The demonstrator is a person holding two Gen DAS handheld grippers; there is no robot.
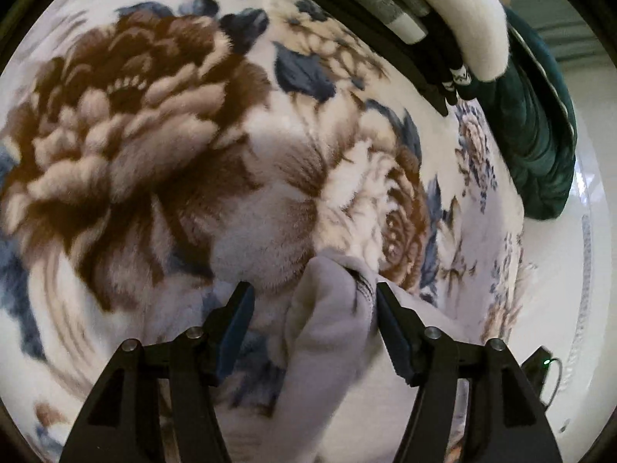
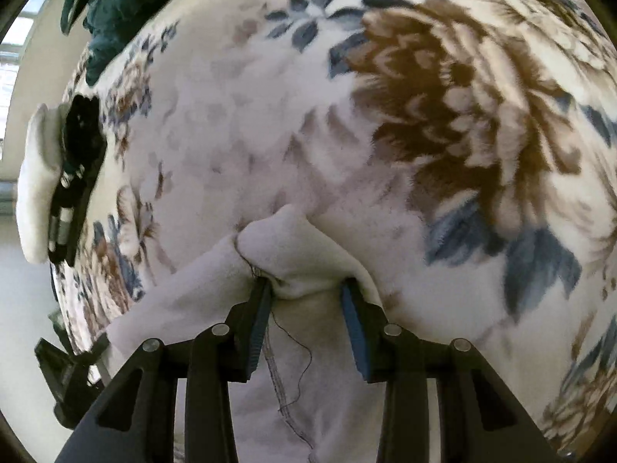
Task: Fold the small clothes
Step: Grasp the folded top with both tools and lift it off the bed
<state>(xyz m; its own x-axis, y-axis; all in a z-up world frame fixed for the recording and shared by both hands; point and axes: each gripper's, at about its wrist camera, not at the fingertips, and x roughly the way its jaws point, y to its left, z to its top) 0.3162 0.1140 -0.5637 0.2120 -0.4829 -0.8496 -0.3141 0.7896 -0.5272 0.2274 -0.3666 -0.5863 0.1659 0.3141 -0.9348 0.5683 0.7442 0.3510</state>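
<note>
**Left wrist, right wrist: both claws spread over the pale garment**

Left wrist: the left claw [image 1: 314,295] tilts steeply down, spread; the pale garment [image 1: 327,316] bunches between its pads, touching one, on the floral blanket [image 1: 154,115].

Right wrist: the right claw [image 2: 304,293] stands partly spread astride a fold. Judged: a fold just laid; next, regrip an edge.
</note>
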